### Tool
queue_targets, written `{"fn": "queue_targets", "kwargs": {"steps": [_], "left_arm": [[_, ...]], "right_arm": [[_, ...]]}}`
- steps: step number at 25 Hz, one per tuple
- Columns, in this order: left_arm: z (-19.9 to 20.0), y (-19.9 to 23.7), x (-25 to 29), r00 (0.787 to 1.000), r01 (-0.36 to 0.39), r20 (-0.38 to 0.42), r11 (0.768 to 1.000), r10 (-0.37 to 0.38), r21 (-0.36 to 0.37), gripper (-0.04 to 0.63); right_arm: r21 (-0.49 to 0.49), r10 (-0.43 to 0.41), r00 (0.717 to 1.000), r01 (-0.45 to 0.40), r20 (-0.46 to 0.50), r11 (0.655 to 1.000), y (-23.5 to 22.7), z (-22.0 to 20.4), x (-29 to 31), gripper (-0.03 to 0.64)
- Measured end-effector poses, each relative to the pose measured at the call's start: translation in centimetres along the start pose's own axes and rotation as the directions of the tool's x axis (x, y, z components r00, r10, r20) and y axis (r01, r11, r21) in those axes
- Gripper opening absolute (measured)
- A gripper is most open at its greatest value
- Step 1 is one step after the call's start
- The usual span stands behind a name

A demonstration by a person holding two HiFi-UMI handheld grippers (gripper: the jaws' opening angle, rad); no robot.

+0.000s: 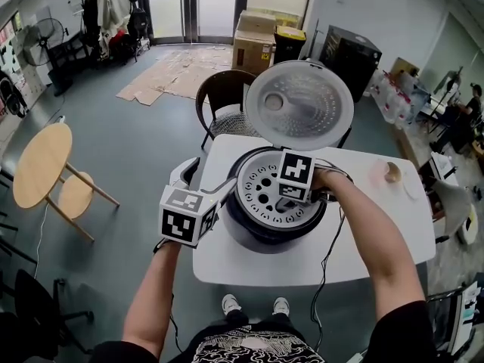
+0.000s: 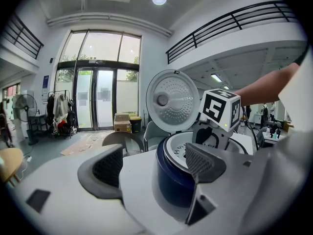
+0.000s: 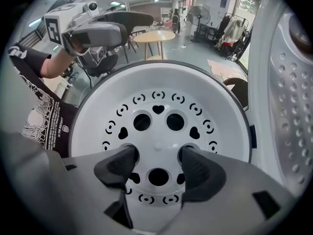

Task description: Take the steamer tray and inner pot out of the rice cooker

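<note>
**White steamer tray (image 3: 156,131) inside the open rice cooker (image 1: 257,237), right gripper (image 3: 158,155) at its holes**

On the white table (image 1: 249,267), near its middle, the cooker with its lid (image 1: 299,104) tipped up and back. In its mouth, the steamer tray. Lies flat, fills the opening up to the rim, and shows round holes and small hearts. Under it, nothing of the inner pot to make out.

Over the tray, the right gripper. Points straight down with the jaws apart, one tip lowered at each of two round holes and the plain middle of the tray between them. No squeeze on the plastic to see.

At the left side of the cooker, the left gripper (image 2: 152,161). Lies almost level, with the jaws wide apart and nothing held. Faces the dark blue wall of the cooker, one tip crossing in front of the rim. Touching or only close: cannot tell.

Behind the table, a dark chair (image 1: 219,93). Far to the left, on the grey floor, a round wooden table (image 1: 41,165).
</note>
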State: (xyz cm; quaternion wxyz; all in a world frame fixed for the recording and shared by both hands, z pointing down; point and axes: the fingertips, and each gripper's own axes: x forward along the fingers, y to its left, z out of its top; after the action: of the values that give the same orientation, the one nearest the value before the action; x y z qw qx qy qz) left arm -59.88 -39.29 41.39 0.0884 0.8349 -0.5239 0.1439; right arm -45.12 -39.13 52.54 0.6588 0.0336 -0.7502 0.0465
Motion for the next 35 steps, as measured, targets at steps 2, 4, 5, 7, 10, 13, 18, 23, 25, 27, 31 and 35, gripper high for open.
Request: {"fn": "queue_targets", "kwargs": {"steps": [2, 4, 5, 7, 10, 13, 18, 23, 25, 27, 31, 35], "left_arm": [[-0.3, 0.1, 0.0, 1.000, 0.002, 0.003, 1.000, -0.002, 0.001, 0.391], [-0.3, 0.2, -0.2, 1.000, 0.000, 0.008, 1.000, 0.000, 0.004, 0.391], [-0.2, 0.1, -0.3, 1.000, -0.002, 0.012, 1.000, 0.001, 0.005, 0.391], [0.5, -0.5, -0.4, 1.000, -0.003, 0.022, 1.000, 0.003, 0.005, 0.391], [1.5, -1.9, -0.5, 0.999, -0.001, 0.039, 1.000, 0.001, 0.003, 0.391], [2.0, -2.6, -0.7, 0.998, 0.007, 0.056, 1.000, -0.008, 0.011, 0.391], [3.6, -4.5, -0.6, 0.994, 0.037, 0.101, 0.999, -0.039, 0.021, 0.391], [6.2, -8.0, 0.6, 0.987, 0.082, 0.131, 0.995, -0.088, 0.048, 0.390], [7.6, -9.5, 1.3, 0.985, 0.104, 0.132, 0.993, -0.111, 0.061, 0.391], [8.8, -10.7, 1.9, 0.982, 0.128, 0.130, 0.989, -0.136, 0.071, 0.391], [10.6, -14.7, 3.2, 0.973, 0.178, 0.132, 0.979, -0.189, 0.096, 0.390], [11.9, -19.9, 5.4, 0.961, 0.232, 0.128, 0.965, -0.247, 0.120, 0.390]], "right_arm": [[-0.008, -0.007, 1.000, 0.007, -0.006, 1.000, -0.1, 0.0, -0.2, 0.308], [-0.017, -0.020, 1.000, 0.020, -0.012, 1.000, -0.2, 0.0, -0.5, 0.307], [-0.019, -0.026, 1.000, 0.026, -0.010, 0.999, -0.3, 0.0, -0.8, 0.305], [-0.020, -0.037, 0.999, 0.037, 0.001, 0.999, -0.3, -0.2, -1.9, 0.305], [-0.020, -0.051, 0.999, 0.051, 0.017, 0.998, 0.0, -0.8, -3.8, 0.305], [-0.016, -0.070, 0.997, 0.070, 0.031, 0.997, 0.5, -0.8, -5.3, 0.304], [0.015, -0.107, 0.993, 0.107, 0.041, 0.994, 1.0, -2.7, -7.5, 0.304], [0.079, -0.140, 0.988, 0.135, 0.063, 0.988, 0.8, -6.6, -10.0, 0.304], [0.111, -0.148, 0.987, 0.140, 0.066, 0.984, 0.5, -8.4, -11.3, 0.304], [0.144, -0.153, 0.986, 0.142, 0.069, 0.979, 0.5, -9.9, -12.3, 0.304], [0.209, -0.174, 0.983, 0.157, 0.063, 0.965, 1.2, -14.6, -14.0, 0.304], [0.282, -0.190, 0.980, 0.168, 0.051, 0.945, 1.6, -20.8, -14.7, 0.304]]}}
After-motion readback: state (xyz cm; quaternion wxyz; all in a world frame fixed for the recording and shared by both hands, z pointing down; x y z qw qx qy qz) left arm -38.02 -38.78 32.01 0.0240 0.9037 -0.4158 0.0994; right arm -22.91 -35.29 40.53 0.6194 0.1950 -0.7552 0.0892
